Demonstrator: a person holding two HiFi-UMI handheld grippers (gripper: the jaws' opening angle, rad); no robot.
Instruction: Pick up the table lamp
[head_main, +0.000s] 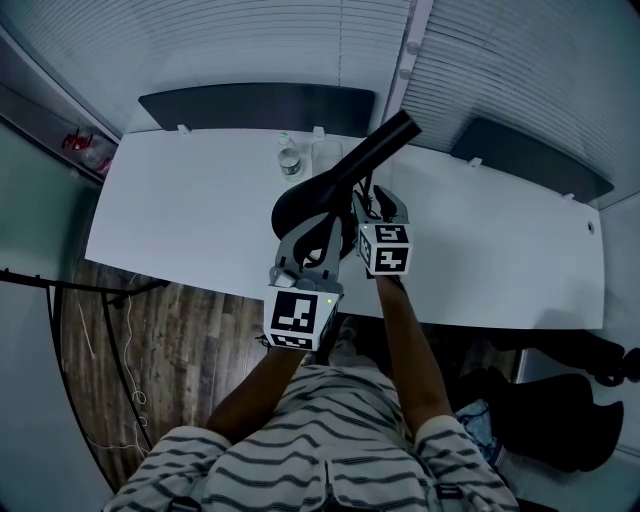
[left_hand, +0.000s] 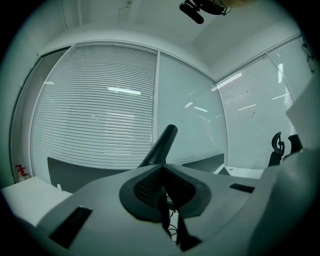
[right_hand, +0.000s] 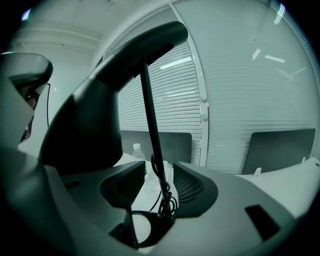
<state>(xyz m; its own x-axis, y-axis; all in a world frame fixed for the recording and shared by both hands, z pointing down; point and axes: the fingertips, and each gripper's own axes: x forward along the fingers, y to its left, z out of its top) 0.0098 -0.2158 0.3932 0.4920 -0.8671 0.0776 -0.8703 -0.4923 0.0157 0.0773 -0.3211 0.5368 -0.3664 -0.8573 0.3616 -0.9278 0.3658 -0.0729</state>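
left tool (left_hand: 161, 172) pinched shut on table lamp (head_main: 340, 178), tubular head rising just beyond | one lamp, matte black, mid smooth white surface (head_main: 180, 210) between two tools | one clear bottle (head_main: 289, 158) behind | right tool (right_hand: 155, 185) wide apart, thin stem (right_hand: 150, 115) and coiled cable (right_hand: 167, 202) between ribbed pads, touching neither

head view: high above, facing steeply down on the white tabletop (head_main: 180, 210), table lamp (head_main: 345, 170) mid-frame | left gripper view: low, level, toward blinds (left_hand: 100, 110), table lamp centre | right gripper view: close against table lamp stem, centre | shared by all three: table lamp, blinds
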